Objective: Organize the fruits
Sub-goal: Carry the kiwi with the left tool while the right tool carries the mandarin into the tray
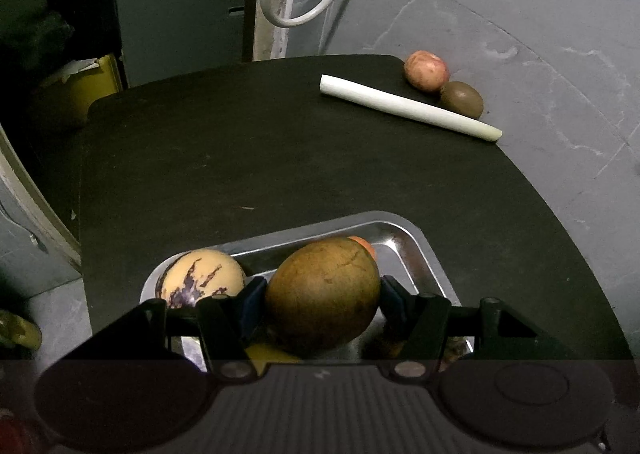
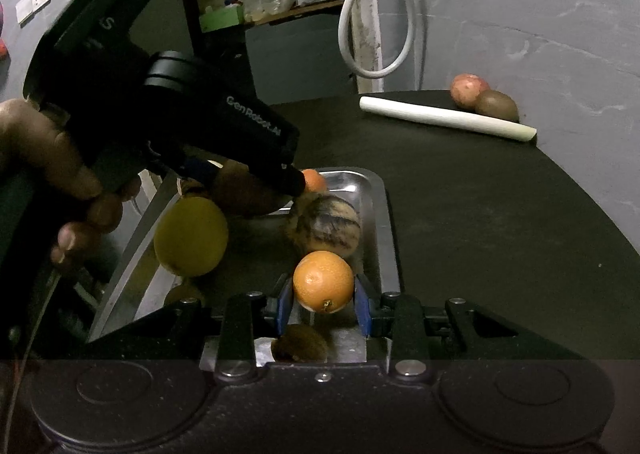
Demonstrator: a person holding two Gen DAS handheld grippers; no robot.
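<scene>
Left wrist view first: the left claw (image 1: 322, 300) is closed about halfway around a big brown fruit (image 1: 323, 294), both blue pads pressed to its sides, and it hangs right over the steel tray (image 1: 416, 250). Beside it in the tray sits a cream fruit with purple streaks (image 1: 202, 278), and a sliver of a small orange fruit (image 1: 366, 245) peeks out behind. Far across the dark counter (image 1: 260, 158), a pink-red fruit (image 1: 426, 70) and a kiwi (image 1: 462, 98) are touching, with a pale leek stalk (image 1: 408, 107) lying just in front of them. Over to the right wrist view: the right claw (image 2: 323, 304) is pinched nearly shut on an orange (image 2: 323, 281), held above the tray's near end. Below it lies a second kiwi (image 2: 300, 344), and further in there's a striped fruit (image 2: 330, 226) and a yellow-green fruit (image 2: 191, 240). The person's hand (image 2: 60, 182) steers the other tool in from the left. My read: well along, most fruit trayed, two pieces about to be dropped in, and the pair at the far corner still waits, well apart from the tray.
</scene>
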